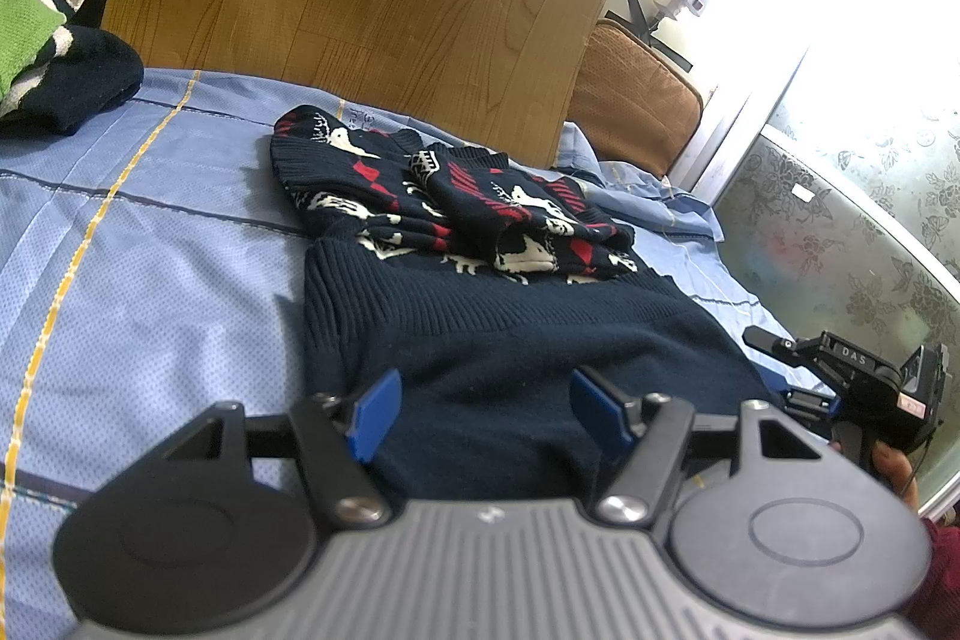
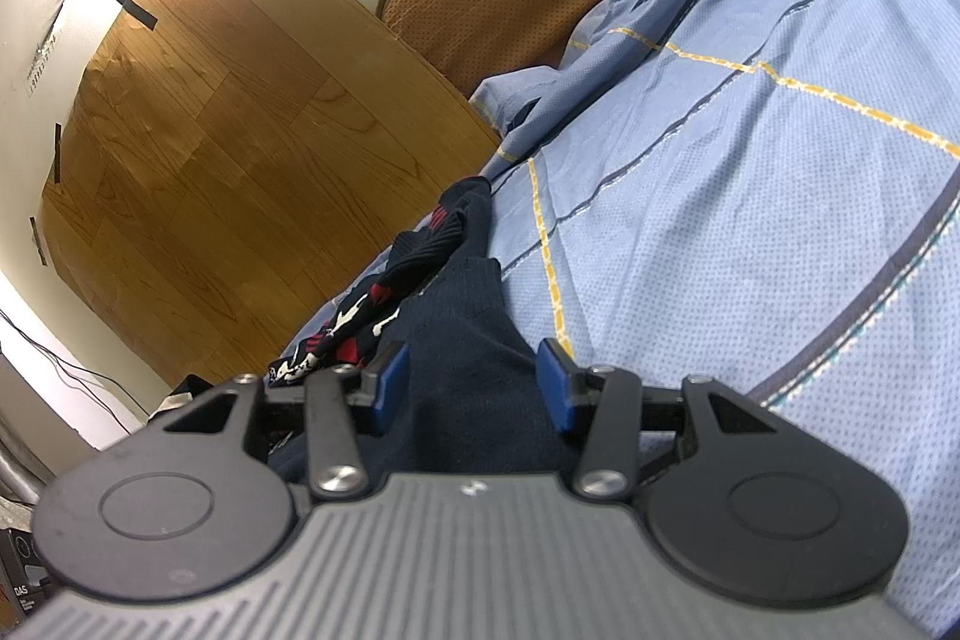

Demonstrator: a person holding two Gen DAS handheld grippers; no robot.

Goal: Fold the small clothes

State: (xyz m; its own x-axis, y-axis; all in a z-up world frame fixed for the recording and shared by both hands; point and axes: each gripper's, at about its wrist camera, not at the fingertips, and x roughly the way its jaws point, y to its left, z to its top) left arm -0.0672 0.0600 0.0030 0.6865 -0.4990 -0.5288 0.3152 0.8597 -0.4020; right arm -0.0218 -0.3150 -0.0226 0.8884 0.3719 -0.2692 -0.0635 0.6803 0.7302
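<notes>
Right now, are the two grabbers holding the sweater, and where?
Nothing is held. The left gripper and right gripper stand open over the sweater's plain navy bottom part.

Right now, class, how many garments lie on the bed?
2: a patterned navy sweater mid-bed before the claws, and a green-striped knit at the far left edge. More may lie out of view.

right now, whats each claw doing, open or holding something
Left claw: open over the sweater hem, gripping nothing.
Right claw: open, sweater edge between its fingers, pads not pressing it.
</notes>
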